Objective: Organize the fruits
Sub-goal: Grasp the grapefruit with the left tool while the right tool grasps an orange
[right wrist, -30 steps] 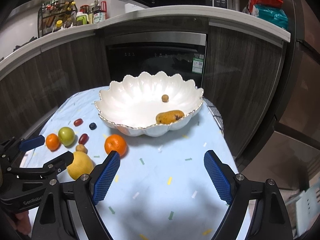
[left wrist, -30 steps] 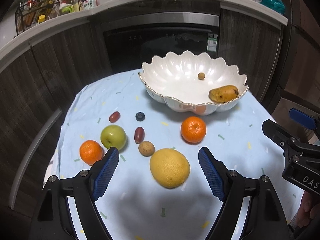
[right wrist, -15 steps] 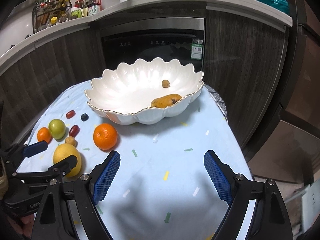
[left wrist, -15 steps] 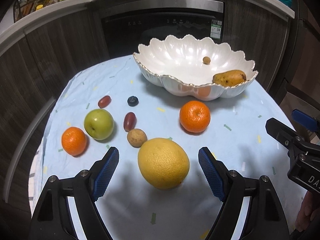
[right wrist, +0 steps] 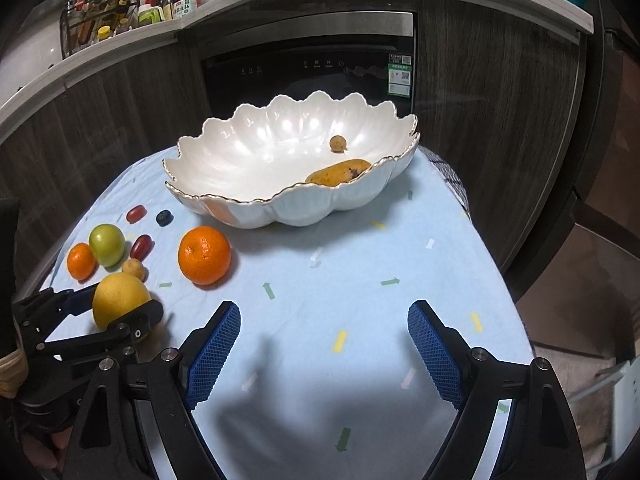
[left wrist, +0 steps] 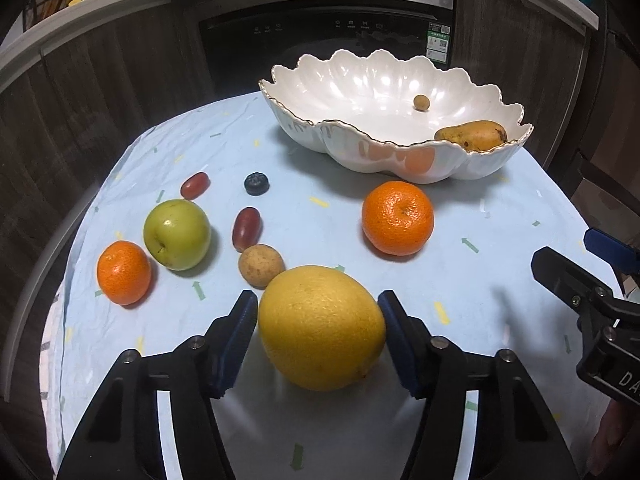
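On the near table edge: large yellow citrus [left wrist: 322, 328] is straddled by the left gripper [left wrist: 316, 338], jaws closing, pads at its flanks, contact not yet certain
Right gripper [right wrist: 324, 350] is spread wide over bare cloth, nothing held. Citrus long axis is laid roughly across the jaws, nub end near-right; white bowl [left wrist: 304, 96] is the likely destination

I see a big yellow citrus [left wrist: 322, 328] nearest me on the surface, a large orange [left wrist: 397, 218] before the scalloped white bowl [left wrist: 360, 92], which holds a pear [left wrist: 471, 135] and a small brown fruit [left wrist: 421, 102].
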`<state>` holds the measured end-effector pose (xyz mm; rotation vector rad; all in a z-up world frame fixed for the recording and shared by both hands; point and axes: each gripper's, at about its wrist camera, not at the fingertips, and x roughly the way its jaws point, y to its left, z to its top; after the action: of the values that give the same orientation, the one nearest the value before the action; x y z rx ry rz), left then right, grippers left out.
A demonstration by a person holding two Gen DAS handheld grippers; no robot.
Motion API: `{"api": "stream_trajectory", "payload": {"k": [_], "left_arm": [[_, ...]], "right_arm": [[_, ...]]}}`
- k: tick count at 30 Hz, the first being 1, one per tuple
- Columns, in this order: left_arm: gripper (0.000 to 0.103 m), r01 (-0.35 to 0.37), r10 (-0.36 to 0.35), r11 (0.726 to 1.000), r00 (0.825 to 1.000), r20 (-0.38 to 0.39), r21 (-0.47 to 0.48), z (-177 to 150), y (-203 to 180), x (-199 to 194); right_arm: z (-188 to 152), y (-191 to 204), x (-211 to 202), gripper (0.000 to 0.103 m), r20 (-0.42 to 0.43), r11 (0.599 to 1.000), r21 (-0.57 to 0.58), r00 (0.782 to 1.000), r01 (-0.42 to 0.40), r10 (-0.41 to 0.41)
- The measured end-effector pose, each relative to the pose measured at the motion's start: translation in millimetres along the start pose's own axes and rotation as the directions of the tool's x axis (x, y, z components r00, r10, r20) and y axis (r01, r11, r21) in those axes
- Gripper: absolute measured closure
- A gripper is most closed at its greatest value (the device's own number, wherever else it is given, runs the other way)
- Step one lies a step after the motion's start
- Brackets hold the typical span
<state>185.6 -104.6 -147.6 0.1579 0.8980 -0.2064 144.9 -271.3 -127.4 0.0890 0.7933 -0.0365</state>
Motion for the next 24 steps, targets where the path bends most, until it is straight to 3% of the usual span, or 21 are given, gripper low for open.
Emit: {"api": "stream_trajectory", "payload": {"k": [8,24], "left_arm": [[0.046,0.015,-0.015,1.0,1.0,0.006,-0.006,-1,2,-1],[0.046,-0.043,0.046,0.997,0.998,0.036,-0.06,-5,44,-18]], "right_arm": [[-1,1,3,0.016,-0.008,1.0,0.001,1.0,0.003,-0.003],[18,42,14,0.016,-0.003,0.998,-0.055,0.999,-0.035,0.035]]}}
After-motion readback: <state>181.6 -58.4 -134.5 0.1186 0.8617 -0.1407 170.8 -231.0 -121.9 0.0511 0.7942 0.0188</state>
